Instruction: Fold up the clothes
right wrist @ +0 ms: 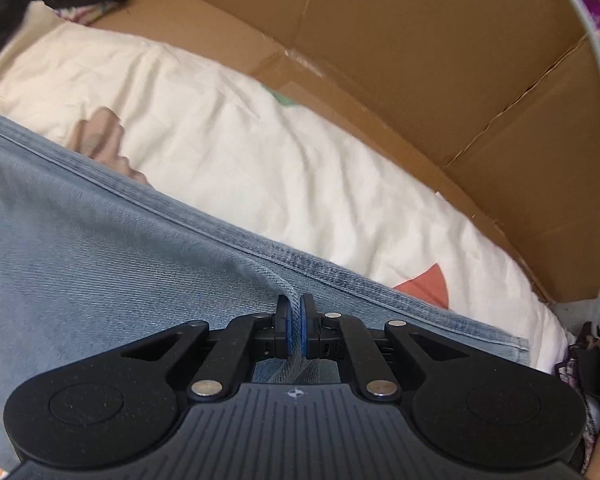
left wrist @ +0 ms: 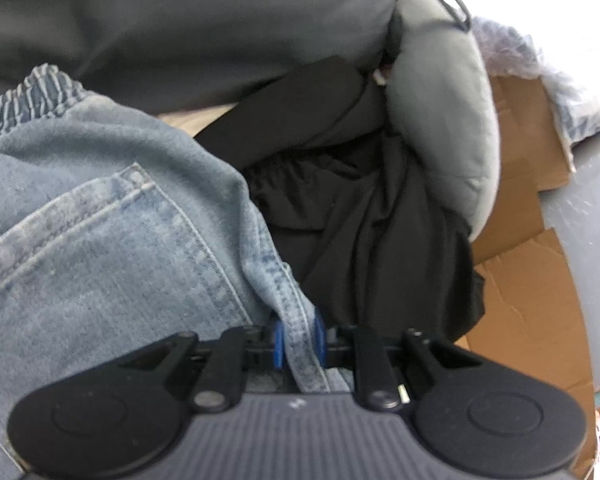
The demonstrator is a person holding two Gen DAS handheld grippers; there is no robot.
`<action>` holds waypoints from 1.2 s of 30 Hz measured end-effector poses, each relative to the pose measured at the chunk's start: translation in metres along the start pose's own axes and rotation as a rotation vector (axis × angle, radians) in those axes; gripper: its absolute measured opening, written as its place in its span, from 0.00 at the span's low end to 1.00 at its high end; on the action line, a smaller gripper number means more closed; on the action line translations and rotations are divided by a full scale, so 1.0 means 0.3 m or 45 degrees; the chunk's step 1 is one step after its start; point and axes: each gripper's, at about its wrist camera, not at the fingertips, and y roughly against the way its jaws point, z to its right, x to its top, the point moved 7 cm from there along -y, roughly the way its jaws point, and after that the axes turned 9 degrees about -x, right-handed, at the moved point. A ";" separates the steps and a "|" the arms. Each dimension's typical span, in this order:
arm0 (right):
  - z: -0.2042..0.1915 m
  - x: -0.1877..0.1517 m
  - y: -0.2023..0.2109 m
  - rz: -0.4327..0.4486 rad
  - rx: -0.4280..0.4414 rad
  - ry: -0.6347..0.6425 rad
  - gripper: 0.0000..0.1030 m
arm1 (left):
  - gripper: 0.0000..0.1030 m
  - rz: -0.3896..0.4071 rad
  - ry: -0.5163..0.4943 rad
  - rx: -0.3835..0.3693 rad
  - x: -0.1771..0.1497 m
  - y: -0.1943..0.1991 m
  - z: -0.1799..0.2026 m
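Left gripper [left wrist: 299, 340] fingers pinch jeans [left wrist: 100, 240] | right gripper [right wrist: 296, 328] likewise | cream bedding [right wrist: 260, 152], cardboard [right wrist: 420, 60] behind

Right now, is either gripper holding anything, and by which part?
Both hold the jeans. The left gripper pinches a stitched seam edge near the back pocket; the right gripper pinches a raised fold beside a seam.

jeans [left wrist: 80, 220] cropped at left edge, black garment [left wrist: 360, 208] partly buried (blurred)

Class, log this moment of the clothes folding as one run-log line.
left tool: shut on jeans | right tool: shut on jeans | beneath: cream sheet | beside: cardboard box
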 end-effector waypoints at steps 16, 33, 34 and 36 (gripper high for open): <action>-0.007 -0.009 -0.028 0.011 -0.035 0.014 0.02 | 0.28 -0.189 -0.106 -0.055 -0.135 -0.049 0.139; 0.000 0.010 0.028 0.041 -0.104 0.024 0.01 | 0.13 -0.366 -0.597 -0.058 -0.378 -0.066 0.279; -0.006 0.008 0.021 0.038 -0.103 0.026 0.01 | 0.14 -0.361 -0.605 -0.048 -0.384 -0.072 0.281; -0.021 0.006 -0.001 0.028 -0.101 0.025 0.01 | 0.14 -0.349 -0.620 -0.033 -0.393 -0.088 0.283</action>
